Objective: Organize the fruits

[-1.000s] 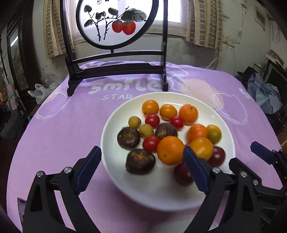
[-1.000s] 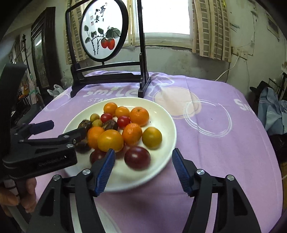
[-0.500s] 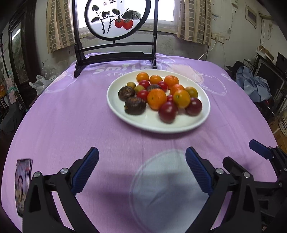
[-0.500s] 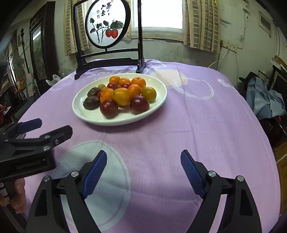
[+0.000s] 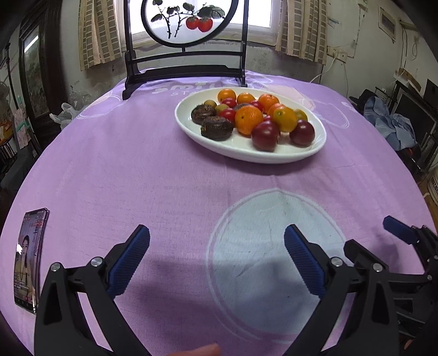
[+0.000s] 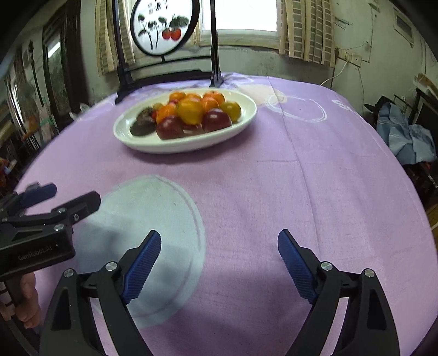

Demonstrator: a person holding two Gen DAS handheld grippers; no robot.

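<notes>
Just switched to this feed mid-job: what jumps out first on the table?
The white plate heaped with fruit: oranges, small red tomatoes, dark plums and brown water chestnuts, sitting toward the far side of the purple tablecloth. Behind it stands a round painted screen in a black frame. Near the left edge lies a lit phone; both hand-held grippers are empty.

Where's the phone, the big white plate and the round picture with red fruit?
phone [image 5: 28, 257], left wrist view, middle of its screen.
white plate [image 5: 189, 128], left wrist view, bare left rim.
round picture [image 5: 189, 20], left wrist view, middle of panel.
</notes>
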